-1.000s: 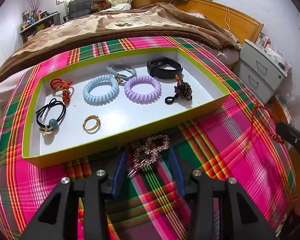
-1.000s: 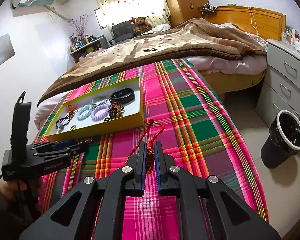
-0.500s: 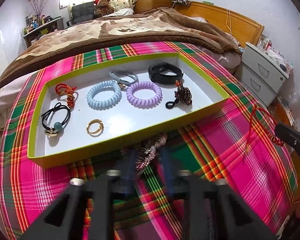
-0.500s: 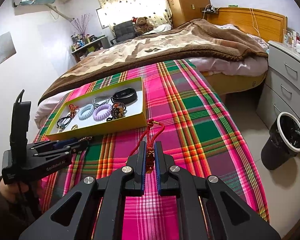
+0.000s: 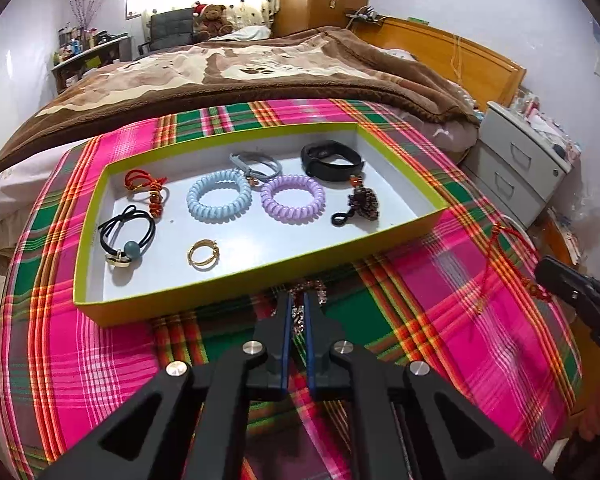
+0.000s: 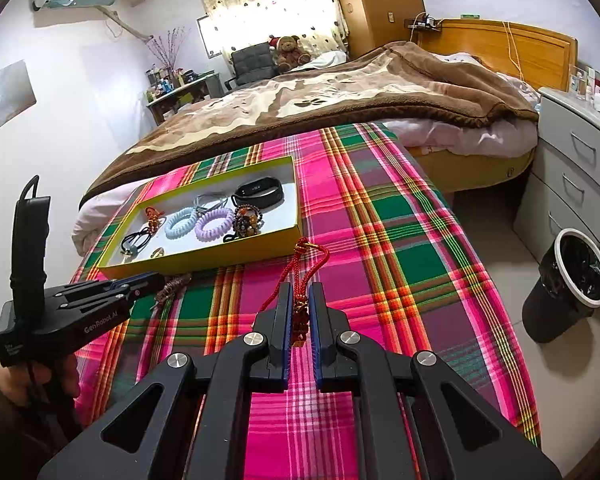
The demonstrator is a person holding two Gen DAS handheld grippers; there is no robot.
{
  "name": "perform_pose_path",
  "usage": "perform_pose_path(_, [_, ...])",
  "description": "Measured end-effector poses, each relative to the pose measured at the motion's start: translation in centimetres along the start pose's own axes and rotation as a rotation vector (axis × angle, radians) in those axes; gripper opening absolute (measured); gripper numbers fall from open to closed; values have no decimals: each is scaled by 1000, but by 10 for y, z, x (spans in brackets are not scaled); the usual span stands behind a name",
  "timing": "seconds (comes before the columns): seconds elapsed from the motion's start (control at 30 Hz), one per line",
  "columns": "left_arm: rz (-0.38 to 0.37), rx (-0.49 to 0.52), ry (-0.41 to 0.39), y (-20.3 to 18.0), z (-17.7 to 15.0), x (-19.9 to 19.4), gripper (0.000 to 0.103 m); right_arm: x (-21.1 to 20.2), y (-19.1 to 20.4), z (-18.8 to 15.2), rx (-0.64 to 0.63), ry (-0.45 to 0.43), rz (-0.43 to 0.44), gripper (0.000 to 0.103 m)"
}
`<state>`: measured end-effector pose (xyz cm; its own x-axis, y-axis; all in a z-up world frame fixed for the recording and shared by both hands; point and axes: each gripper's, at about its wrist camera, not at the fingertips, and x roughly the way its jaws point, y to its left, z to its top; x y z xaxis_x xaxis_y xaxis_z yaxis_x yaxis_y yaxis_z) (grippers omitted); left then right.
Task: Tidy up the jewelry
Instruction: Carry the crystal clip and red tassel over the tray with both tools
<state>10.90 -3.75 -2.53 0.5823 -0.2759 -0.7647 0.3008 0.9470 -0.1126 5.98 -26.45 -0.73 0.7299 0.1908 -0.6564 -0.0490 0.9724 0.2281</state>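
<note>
A shallow yellow-green tray (image 5: 228, 280) (image 6: 204, 258) lies on the plaid bedspread and holds several pieces: blue (image 5: 219, 196) and purple (image 5: 293, 198) coil hair ties, a black band (image 5: 331, 157), a gold ring (image 5: 203, 254), a red cord charm (image 5: 148, 188). My left gripper (image 5: 296, 308) (image 6: 156, 280) is shut on a pink rhinestone hair clip (image 5: 309, 289) (image 6: 174, 286) just in front of the tray. My right gripper (image 6: 300, 300) (image 5: 552, 276) is shut on a red cord pendant (image 6: 300, 276) (image 5: 496, 264), right of the tray.
A brown blanket (image 5: 260, 68) covers the far bed. A grey nightstand (image 6: 572, 168) and a black bin (image 6: 568, 284) stand on the floor to the right. The bed's right edge (image 6: 500, 300) drops off near my right gripper.
My left gripper has shut on the rhinestone clip, which it straddled open a second ago. The right gripper has kept hold of the red pendant and barely moved.
</note>
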Motion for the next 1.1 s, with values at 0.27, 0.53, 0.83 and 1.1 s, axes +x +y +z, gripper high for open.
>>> perform_pose_path(0.27, [-60,-42,4,12,-8,-6,11,1,1,-1,1,0,11,8])
perform_pose_path(0.53, [-76,-55,52,18,3,16,49,3,2,-1,4,5,20,8])
perform_pose_path(0.83, [-69,0,80,2,1,25,44,9,7,-1,-5,14,35,8])
perform_pose_path(1.1, [-22,24,77,-2,-1,24,21,10,7,-1,-1,14,39,8])
